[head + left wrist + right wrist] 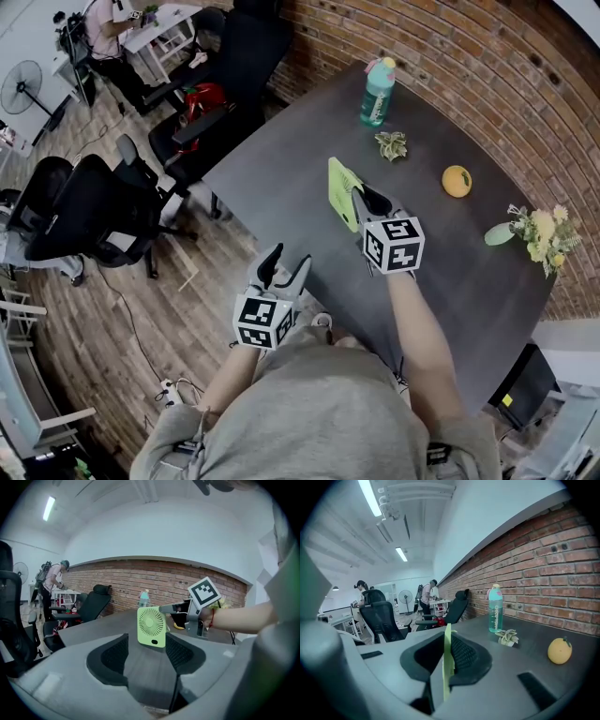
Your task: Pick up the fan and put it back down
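Gripping the green fan in the right claw, narrowed down onto its two flat faces (appearing edge-on, as a thin green strip between the pads, in the right gripper view). Holding it upright over the middle of the counter, a little toward the near edge, with the round grille turned toward the left claw. Not being able to tell between resting on the counter and hanging just above it. Hovering the left claw at the near edge, spread wide and carrying nothing, pointing across at the fan's face and stopping well short of it, with only bare counter inside the gap. Standing toward the far edge, along the brick wall: a teal bottle near the far corner, a small plant just in front of it, a yellow fruit further right, all well apart from the fan. Lying near the right-hand edge, a sprig of yellow flowers. Showing beyond the counter's left corner, black office chairs on a wooden floor, and, far off, a person at a white desk with a pedestal fan nearby.
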`<state>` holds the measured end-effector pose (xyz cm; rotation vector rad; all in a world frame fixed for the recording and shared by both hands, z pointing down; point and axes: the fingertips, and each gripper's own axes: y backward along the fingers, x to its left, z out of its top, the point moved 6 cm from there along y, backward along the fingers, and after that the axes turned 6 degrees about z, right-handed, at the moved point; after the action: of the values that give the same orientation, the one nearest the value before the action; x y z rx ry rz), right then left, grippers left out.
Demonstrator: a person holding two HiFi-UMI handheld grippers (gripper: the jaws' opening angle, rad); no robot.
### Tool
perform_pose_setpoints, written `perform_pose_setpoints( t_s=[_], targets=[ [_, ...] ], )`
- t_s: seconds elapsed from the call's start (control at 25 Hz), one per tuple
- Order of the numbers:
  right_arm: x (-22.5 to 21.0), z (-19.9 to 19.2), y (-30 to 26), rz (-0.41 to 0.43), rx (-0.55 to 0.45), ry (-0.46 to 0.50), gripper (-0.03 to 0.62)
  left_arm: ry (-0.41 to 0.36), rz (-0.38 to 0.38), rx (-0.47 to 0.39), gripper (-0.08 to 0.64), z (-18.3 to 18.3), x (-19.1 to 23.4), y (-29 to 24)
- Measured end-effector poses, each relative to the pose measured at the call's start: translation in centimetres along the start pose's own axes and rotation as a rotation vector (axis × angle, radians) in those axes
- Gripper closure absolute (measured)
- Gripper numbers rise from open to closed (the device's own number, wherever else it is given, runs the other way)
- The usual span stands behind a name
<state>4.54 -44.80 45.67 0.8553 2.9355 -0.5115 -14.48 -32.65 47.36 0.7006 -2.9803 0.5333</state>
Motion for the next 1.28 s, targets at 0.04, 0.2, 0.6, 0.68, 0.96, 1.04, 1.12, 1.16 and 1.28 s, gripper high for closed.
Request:
perform_pose_setpoints(
  t_s=[0.04,0.2,0.6,0.68,0.96,1.04,1.12,1.16,1.28],
  targets=[
    [0.0,0.0,-0.4,0.003,-0.001,-0.002,0.548,0.002,0.005,-0.001,0.310,0.0,0.1,0.0],
    [0.2,-0.2,-1.6,0.013,-0.003,-0.006,0.548,0.009,0.025,-0.004,0.310,-0.1,0.6,0.1],
    [-0.1,-1.0,-2.9,0.010,-0.010,-0.015,0.548,0.018,0.047,-0.004,0.310,-0.1,0.9,0.1],
    [-0.3,-1.1,-2.8,0.012,-0.007,-0.016,0.548,0.018,0.047,-0.003,0.310,0.0,0.9,0.0],
    [-0.8,-1.9,-2.1,0.025,0.008,-0.017,0.546,0.018,0.035,0.000,0.310,-0.2,0.5,-0.5],
    [-1.0,-2.1,-1.9,0.024,0.013,-0.026,0.546,0.017,0.031,0.004,0.310,-0.2,0.4,-0.6],
    [-1.2,-2.5,-1.5,0.020,0.014,-0.042,0.546,0.015,0.028,0.006,0.310,-0.1,0.4,-0.7],
    [-1.3,-2.7,-1.4,0.018,0.013,-0.049,0.546,0.014,0.027,0.006,0.310,-0.1,0.3,-0.7],
    [-1.5,-3.3,-0.9,0.013,0.009,-0.070,0.546,0.012,0.025,0.006,0.310,-0.1,0.3,-0.9]
  ],
)
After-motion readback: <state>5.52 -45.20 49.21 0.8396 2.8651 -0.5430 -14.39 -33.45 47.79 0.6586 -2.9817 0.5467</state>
